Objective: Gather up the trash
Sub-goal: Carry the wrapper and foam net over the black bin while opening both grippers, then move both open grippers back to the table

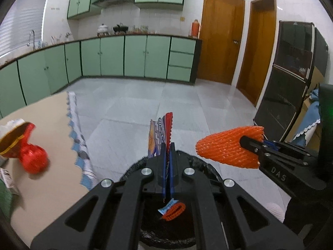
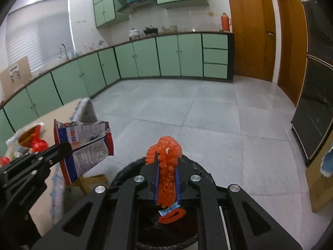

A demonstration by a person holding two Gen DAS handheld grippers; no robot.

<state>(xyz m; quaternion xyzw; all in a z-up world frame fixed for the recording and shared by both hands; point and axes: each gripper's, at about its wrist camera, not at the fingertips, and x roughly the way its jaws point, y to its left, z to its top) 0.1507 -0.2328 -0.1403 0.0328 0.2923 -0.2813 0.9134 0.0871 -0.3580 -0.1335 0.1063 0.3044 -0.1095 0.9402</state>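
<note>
My left gripper (image 1: 167, 145) is shut on a flat red, white and blue snack wrapper (image 1: 161, 134), seen edge-on here and broadside as the wrapper (image 2: 87, 145) in the right wrist view. My right gripper (image 2: 166, 162) is shut on an orange foam fruit net (image 2: 166, 156), which shows from the side as the net (image 1: 226, 146) in the left wrist view. Both grippers hang over a round black-lined trash bin (image 1: 199, 162), whose rim (image 2: 124, 169) curves under the fingers. Inside the bin lie a small orange net piece (image 1: 173, 211) and a blue wrapper scrap (image 1: 167, 207).
A beige table (image 1: 47, 129) stands to the left with a patterned cloth edge (image 1: 76, 133), a red shiny wrapper (image 1: 31, 158) and other litter. Grey tiled floor stretches ahead to green cabinets (image 1: 124, 58). Wooden doors (image 1: 220, 41) and a dark cabinet (image 1: 289, 79) stand at the right.
</note>
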